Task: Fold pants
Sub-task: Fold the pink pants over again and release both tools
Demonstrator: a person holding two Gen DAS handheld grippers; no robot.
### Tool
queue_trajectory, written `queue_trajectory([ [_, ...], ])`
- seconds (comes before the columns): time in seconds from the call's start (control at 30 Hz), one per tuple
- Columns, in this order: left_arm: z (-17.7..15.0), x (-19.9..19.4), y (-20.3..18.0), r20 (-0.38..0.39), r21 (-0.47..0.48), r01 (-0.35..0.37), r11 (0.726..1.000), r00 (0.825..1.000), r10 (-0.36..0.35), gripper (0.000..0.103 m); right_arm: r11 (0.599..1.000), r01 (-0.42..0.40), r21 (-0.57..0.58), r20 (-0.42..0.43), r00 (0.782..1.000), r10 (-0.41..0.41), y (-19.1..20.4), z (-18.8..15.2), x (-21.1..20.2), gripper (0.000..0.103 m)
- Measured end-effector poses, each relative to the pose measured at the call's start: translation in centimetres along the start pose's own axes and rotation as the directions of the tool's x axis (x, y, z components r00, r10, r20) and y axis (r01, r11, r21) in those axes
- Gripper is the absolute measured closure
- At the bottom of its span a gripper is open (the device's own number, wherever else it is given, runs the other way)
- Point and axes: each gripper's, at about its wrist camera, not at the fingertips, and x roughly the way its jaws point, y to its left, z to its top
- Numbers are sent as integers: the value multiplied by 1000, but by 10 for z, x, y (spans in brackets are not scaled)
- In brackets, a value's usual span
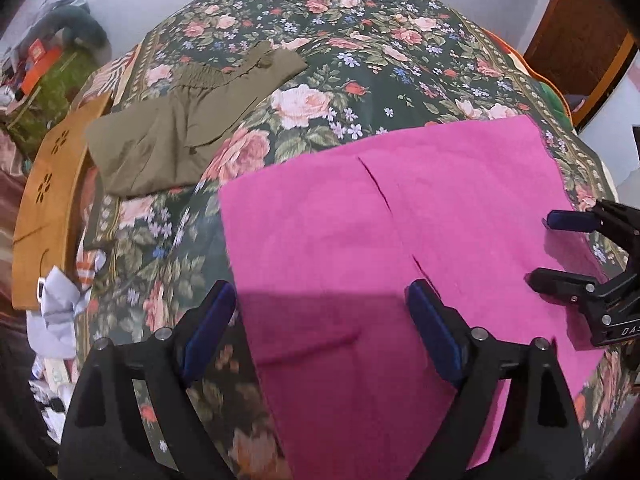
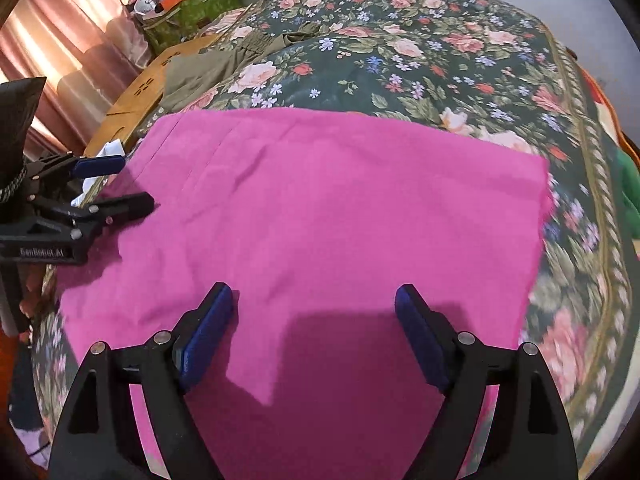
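The pink pants [image 1: 400, 216] lie flat on the floral bedspread [image 1: 360, 52], also in the right wrist view [image 2: 340, 208]. My left gripper [image 1: 320, 300] is open and empty, just above the pants' near left part; its left finger hangs over the bedspread. It shows in the right wrist view [image 2: 120, 184] at the pants' left edge. My right gripper [image 2: 316, 304] is open and empty above the pants' near middle. It shows in the left wrist view [image 1: 540, 252] at the pants' right side.
Folded olive pants [image 1: 180, 128] lie at the bed's far left, also in the right wrist view [image 2: 208, 68]. A wooden board [image 1: 48, 200] leans beside the bed on the left. Clutter [image 1: 32, 68] sits beyond it. Pink curtains [image 2: 60, 52] hang at left.
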Motion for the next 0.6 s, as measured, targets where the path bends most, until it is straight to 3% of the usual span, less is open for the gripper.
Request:
queue_trajectory([
  [0.6,-58,-45,-1,38,-43,-32,999,999,34,11,997,72,31,57,996,-74,-1,-56,-40,18],
])
